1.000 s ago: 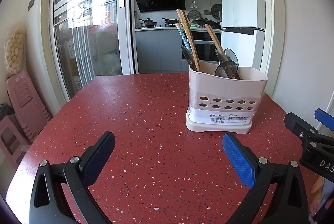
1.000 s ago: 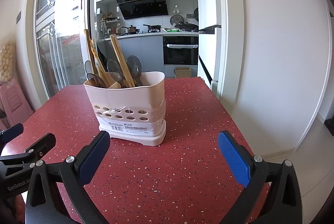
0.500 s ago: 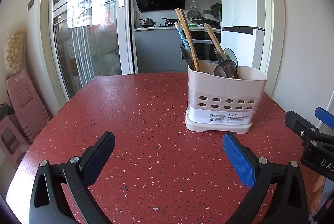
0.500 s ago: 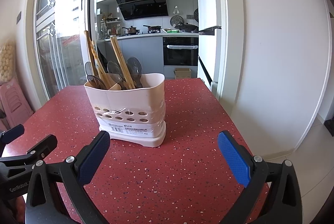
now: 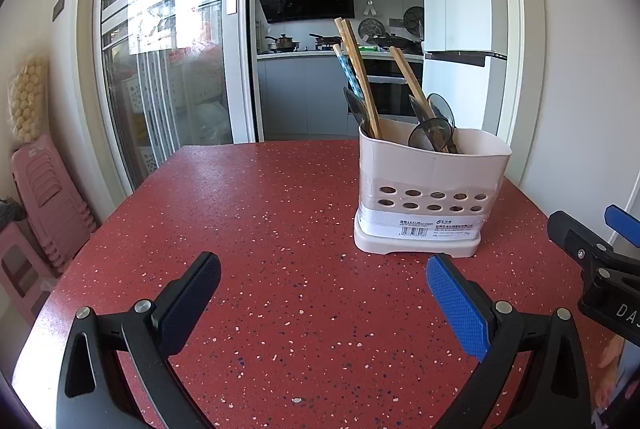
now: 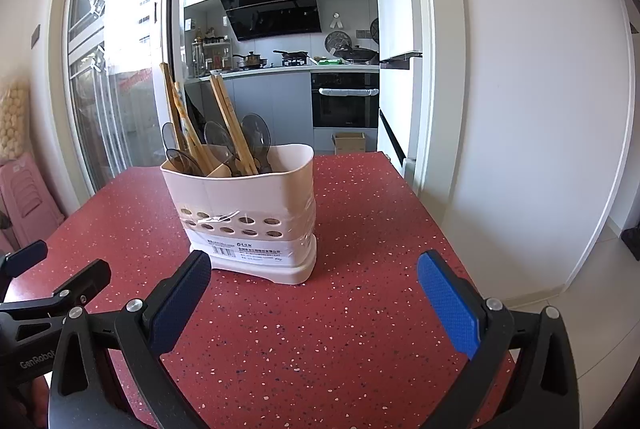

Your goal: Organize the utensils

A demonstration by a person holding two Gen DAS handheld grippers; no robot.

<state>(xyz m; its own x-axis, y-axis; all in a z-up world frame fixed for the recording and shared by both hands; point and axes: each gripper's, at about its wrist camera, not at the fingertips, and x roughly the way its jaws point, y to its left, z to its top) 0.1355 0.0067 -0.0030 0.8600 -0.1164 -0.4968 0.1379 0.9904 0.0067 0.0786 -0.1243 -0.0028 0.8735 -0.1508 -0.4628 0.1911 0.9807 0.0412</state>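
A pale pink utensil holder (image 5: 430, 189) (image 6: 248, 213) with round holes stands on the red speckled table (image 5: 280, 229) (image 6: 360, 221). Wooden chopsticks (image 5: 360, 85) (image 6: 232, 125) and dark translucent spoons (image 5: 434, 125) (image 6: 256, 137) stick up out of it. My left gripper (image 5: 324, 297) hovers open above the table, short of the holder and to its left, nothing between its fingers. My right gripper (image 6: 314, 293) is open too, just in front of the holder, and holds nothing. Each gripper shows at the edge of the other's view, the right gripper (image 5: 592, 253) and the left gripper (image 6: 52, 285).
Beyond the table's far edge a sliding glass door (image 5: 168, 61) opens onto a kitchen (image 6: 288, 69). A white wall (image 6: 520, 109) runs close along the table's right edge. Pink stacked stools (image 5: 44, 197) stand on the floor to the left.
Both grippers have crept slightly closer to the holder and stayed open. Nothing on the table has moved.
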